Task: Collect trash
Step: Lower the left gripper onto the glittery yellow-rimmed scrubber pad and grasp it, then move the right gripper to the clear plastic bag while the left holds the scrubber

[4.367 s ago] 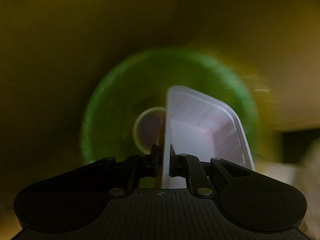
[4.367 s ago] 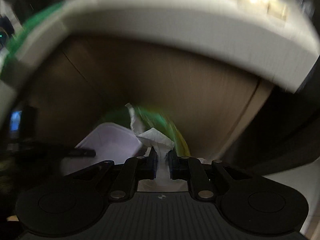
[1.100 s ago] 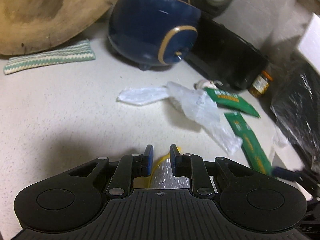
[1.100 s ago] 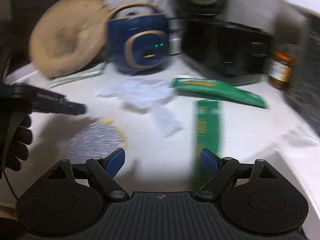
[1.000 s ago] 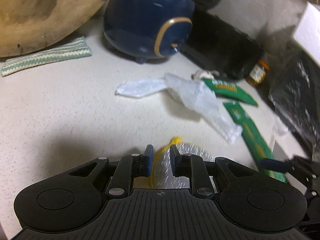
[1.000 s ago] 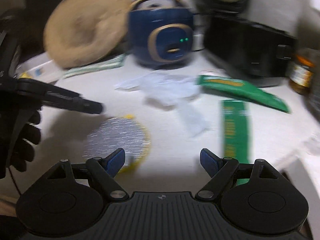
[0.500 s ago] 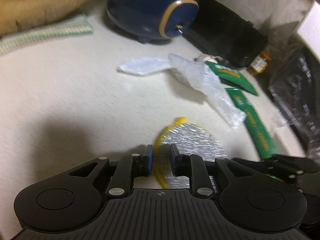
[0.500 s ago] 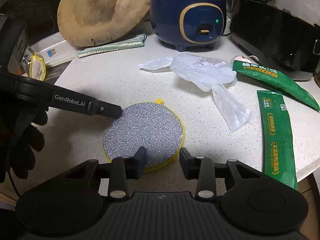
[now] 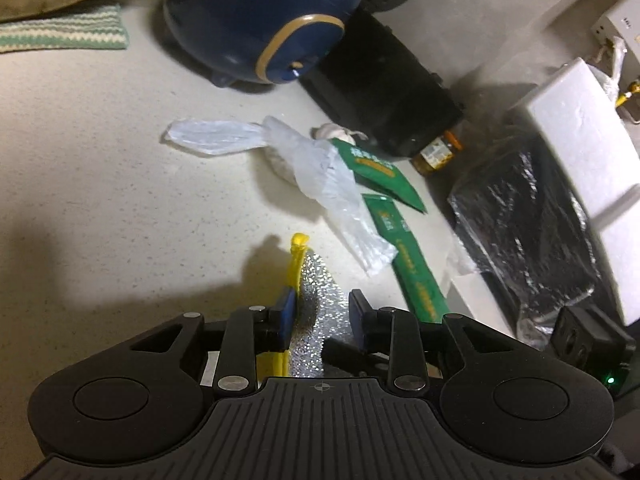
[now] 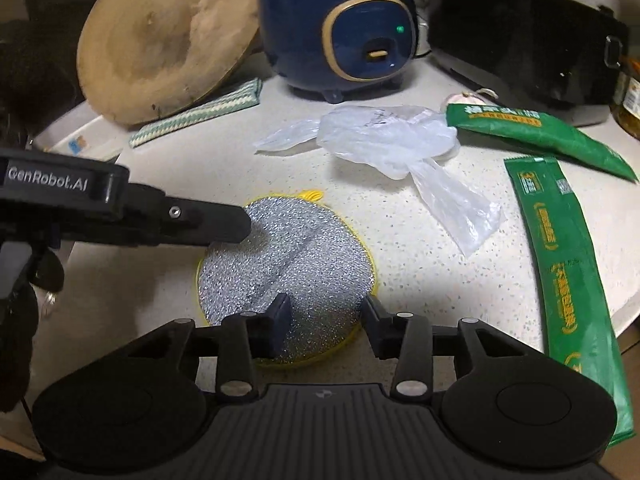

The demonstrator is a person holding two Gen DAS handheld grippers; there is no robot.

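A round silver scouring pad with a yellow rim (image 10: pixel 288 264) lies on the speckled counter (image 10: pixel 400 248). My left gripper (image 9: pixel 322 314) is open around the pad's edge (image 9: pixel 316 292), which stands lifted and buckled between its fingers. My right gripper (image 10: pixel 324 320) is open, its fingers astride the pad's near edge. A crumpled clear plastic bag (image 10: pixel 396 140) (image 9: pixel 312 164) lies beyond the pad. Two green sachets (image 10: pixel 560 248) (image 10: pixel 532 132) lie to the right, also seen in the left wrist view (image 9: pixel 412 268) (image 9: pixel 380 172).
A navy rice cooker (image 10: pixel 340 24), a round wooden board (image 10: pixel 168 36), a striped cloth (image 10: pixel 200 112) and a black appliance (image 10: pixel 528 36) line the back. A jar (image 9: pixel 438 152), a black foil-covered box (image 9: pixel 532 224) and a white foam block (image 9: pixel 580 140) stand right.
My left gripper has opened from a narrow gap and tipped the pad's edge up. My right gripper has opened wider and moved in over the pad's near edge.
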